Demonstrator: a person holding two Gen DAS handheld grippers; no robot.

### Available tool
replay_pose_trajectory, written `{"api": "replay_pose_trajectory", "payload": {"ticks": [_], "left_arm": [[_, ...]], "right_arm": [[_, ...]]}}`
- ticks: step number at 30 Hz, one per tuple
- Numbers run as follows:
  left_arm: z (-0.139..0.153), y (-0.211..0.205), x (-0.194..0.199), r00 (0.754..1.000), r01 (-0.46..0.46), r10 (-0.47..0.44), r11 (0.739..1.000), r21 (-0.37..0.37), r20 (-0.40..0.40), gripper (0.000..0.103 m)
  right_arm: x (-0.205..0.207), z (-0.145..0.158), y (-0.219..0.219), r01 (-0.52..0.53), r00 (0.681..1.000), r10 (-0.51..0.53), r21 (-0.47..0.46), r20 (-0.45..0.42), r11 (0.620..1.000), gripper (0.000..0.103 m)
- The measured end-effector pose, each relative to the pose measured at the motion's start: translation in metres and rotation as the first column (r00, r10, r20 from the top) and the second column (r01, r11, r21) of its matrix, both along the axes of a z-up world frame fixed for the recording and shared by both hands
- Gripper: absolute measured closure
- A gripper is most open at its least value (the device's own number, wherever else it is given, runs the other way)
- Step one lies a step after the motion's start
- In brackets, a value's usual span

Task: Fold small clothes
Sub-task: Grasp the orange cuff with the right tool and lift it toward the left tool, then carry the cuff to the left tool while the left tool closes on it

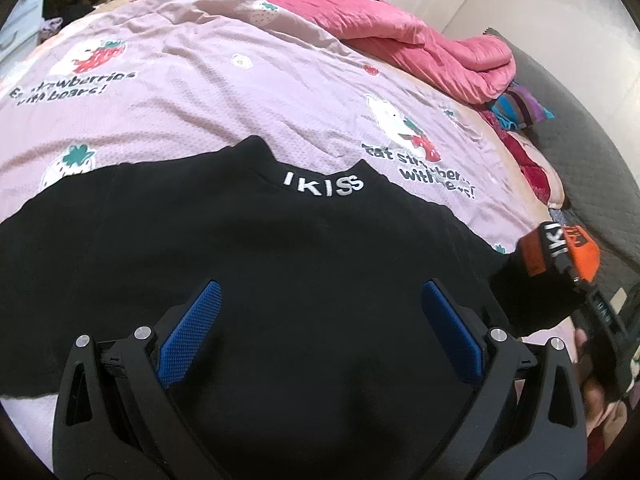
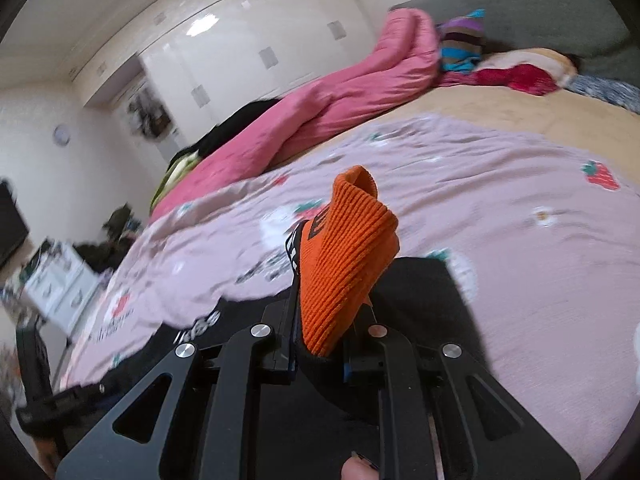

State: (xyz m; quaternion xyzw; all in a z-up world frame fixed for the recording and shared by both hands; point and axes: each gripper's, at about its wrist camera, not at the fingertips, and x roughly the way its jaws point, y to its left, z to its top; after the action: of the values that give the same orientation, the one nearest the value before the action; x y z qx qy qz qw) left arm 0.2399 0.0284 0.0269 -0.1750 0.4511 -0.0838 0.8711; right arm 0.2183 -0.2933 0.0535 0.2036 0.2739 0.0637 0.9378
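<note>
Black knit top lies flat across lower centre of left wrist view, matte fabric, stand-up collar with white stitched "IKISS" lettering, collar edge toward upper frame. It sits on a lilac bedsheet, thin, wrinkled, printed with strawberries and bears. Left gripper hangs over the top's body, jaws wide apart, blue dimpled pads bare, nothing between them.

Right gripper clamped on the sleeve's orange ribbed cuff; cuff bunches into a folded cone shape above the closed jaws, black-and-white striped band on its left side. In left view that cuff is at right edge, sleeve lifted off the sheet. Fingertip visible at bottom of right view.

Pink quilted duvet rumpled along upper right, soft bulky ridge. Striped multicolour cloth next to its end. Open sheet area wide above the collar and to upper left; bed edge runs down right side by grey padded surface.
</note>
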Motion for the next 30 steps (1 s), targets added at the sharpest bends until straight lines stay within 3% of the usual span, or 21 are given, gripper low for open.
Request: {"api": "replay_pose_trajectory", "payload": {"ticks": [12, 21, 25, 28, 30], "left_arm": [[-0.016, 0.032, -0.007, 0.998, -0.012, 0.0, 0.985, -0.17, -0.067, 0.009], [-0.022, 0.039, -0.009, 0.996, -0.018, -0.008, 0.953, -0.304, -0.087, 0.009], [-0.026, 0.037, -0.009, 0.995, -0.014, -0.019, 0.94, -0.342, -0.093, 0.01], [-0.028, 0.034, -0.009, 0.995, -0.006, -0.029, 0.937, -0.349, -0.095, 0.016], [-0.031, 0.032, -0.008, 0.995, -0.001, -0.036, 0.934, -0.356, -0.098, 0.022]], "right_arm": [[0.001, -0.017, 0.078, -0.173, 0.985, 0.17, -0.092, -0.038, 0.981, 0.089], [0.003, -0.034, 0.121, -0.27, 0.962, 0.262, -0.13, -0.075, 0.954, 0.083], [0.0, -0.038, 0.128, -0.327, 0.944, 0.318, -0.109, -0.094, 0.939, 0.064], [-0.007, -0.036, 0.13, -0.365, 0.93, 0.357, -0.086, -0.09, 0.927, 0.058], [-0.012, -0.033, 0.128, -0.391, 0.919, 0.385, -0.069, -0.086, 0.918, 0.048]]}}
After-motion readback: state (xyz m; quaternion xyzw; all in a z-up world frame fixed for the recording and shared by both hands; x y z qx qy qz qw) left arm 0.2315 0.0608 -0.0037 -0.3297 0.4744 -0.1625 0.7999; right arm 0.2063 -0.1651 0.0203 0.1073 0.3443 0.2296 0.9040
